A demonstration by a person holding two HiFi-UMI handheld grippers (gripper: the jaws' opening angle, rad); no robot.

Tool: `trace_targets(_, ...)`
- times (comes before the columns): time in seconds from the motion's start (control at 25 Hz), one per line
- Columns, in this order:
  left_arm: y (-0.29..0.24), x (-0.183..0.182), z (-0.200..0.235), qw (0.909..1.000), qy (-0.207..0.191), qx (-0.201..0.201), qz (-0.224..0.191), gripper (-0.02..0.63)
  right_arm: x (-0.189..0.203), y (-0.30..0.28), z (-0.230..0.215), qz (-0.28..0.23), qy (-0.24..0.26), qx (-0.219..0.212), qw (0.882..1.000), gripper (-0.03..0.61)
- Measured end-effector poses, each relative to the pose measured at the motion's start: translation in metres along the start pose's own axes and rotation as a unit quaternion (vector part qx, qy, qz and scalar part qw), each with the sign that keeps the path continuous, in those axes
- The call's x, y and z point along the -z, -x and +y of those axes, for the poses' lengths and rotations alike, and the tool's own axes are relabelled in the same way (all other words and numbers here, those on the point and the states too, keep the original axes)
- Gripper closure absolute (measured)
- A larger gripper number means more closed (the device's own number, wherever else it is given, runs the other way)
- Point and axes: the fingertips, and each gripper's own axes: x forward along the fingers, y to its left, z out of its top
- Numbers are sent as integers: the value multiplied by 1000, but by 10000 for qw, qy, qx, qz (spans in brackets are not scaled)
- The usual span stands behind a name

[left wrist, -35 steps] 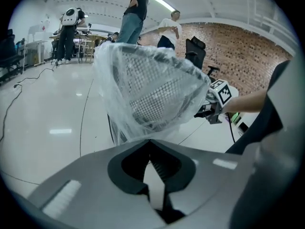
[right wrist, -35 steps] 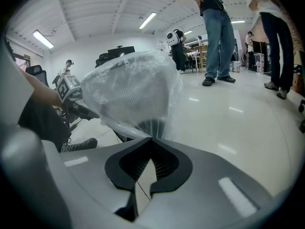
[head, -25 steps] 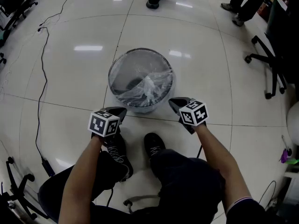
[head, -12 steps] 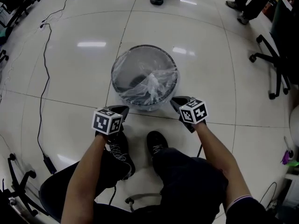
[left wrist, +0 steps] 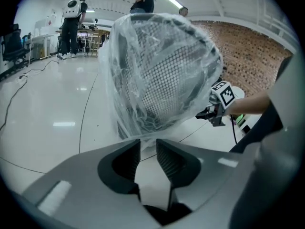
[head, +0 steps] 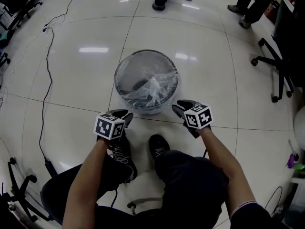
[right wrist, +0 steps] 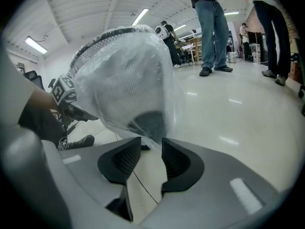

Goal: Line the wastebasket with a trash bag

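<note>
Glossy white tile floor [head: 71, 104]; a black cable [head: 47, 80] trails down its left side. Wheeled office chair [head: 278, 68] at right, bystanders' shoes [head: 158, 4] at the top edge. Small green-and-purple item [head: 293, 161] at far right, seemingly plastic, too small to identify.

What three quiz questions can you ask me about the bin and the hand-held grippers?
1. True or false: the clear bag is already over the rim of the bin.
2. The jaws of the left hand-held gripper and the right hand-held gripper are: A, shut on the bag; B, apart; C, shut on a cable.
3. Fill in: the bin stands on the ____.

Key
1. True.
2. B. Both pairs of jaws have just been opening, and nothing is between them.
3. The floor.
</note>
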Motion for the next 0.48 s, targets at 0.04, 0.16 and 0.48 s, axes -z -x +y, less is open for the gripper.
trace_targets(0.04, 4, -2, -1, 10000, -25, 0, -35, 497, -2, 4, 1, -31, 16, -8, 10000, 437)
trace_targets(0.16, 17, -10, -4, 9999, -100, -38, -131, 471, -12, 17, 6, -130, 84, -16, 9999, 423)
trace_targets(0.48, 69, -52, -6, 9972, -263, -305, -627, 469, -57, 69, 19, -570, 325, 89, 9978, 421)
